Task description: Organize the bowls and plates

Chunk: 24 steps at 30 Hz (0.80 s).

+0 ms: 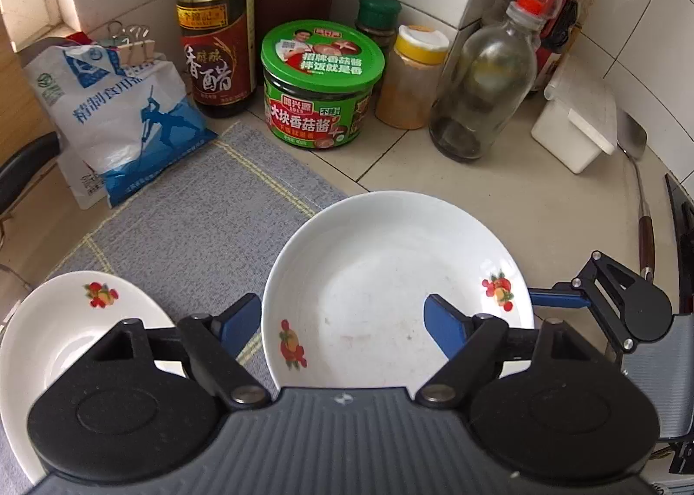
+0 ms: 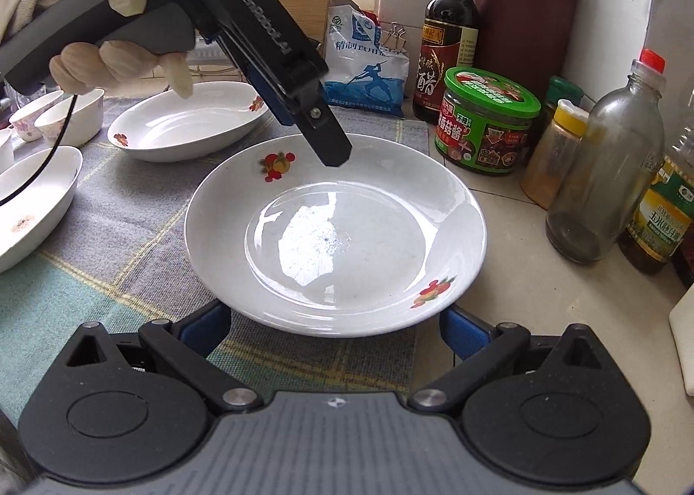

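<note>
Two grippers open and empty, your left gripper (image 1: 342, 321) straddling the plate (image 1: 390, 278) rim without touching, your right gripper (image 2: 336, 328) spread around its near edge, fingertips hidden beneath.

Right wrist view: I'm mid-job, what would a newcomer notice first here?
The white plate with fruit motifs fills the middle, lying half on the grey cloth and half on the tiled counter. The left gripper hangs over its far rim, gripped by a gloved hand at upper left. Condiment jars and bottles line the right side, led by a green-lidded sauce jar.
</note>
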### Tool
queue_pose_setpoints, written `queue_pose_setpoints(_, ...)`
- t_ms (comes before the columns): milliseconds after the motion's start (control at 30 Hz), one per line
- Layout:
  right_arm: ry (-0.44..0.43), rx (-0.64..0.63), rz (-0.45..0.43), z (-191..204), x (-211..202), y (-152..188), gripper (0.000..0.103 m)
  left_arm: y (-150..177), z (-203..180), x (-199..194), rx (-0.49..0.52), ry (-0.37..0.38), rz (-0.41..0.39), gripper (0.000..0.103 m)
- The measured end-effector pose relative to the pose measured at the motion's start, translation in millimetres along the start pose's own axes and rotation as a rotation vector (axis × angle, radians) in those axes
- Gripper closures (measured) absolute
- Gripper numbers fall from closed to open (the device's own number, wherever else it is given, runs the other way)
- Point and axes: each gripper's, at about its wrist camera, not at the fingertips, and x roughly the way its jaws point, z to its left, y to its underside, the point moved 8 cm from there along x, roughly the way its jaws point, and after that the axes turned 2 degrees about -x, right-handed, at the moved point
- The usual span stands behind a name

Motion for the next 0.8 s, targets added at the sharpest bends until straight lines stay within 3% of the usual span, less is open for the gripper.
queue_pose_setpoints(267, -0.019, 0.017, -0.024, 19, -20, 4, 0.000, 43, -8, -59, -0.074, -0.075, -0.140, 0.018)
queue_pose_setpoints(533, 0.005, 0.013, -0.034, 56, -33, -4, 0.000, 111, -5, -100, -0.118, -0.147, -0.241, 0.017)
queue_pose_setpoints(800, 0.025, 0.014, -0.031, 101, -42, -16, 0.000, 180, 6, -135, -0.127, -0.242, -0.289, 0.017)
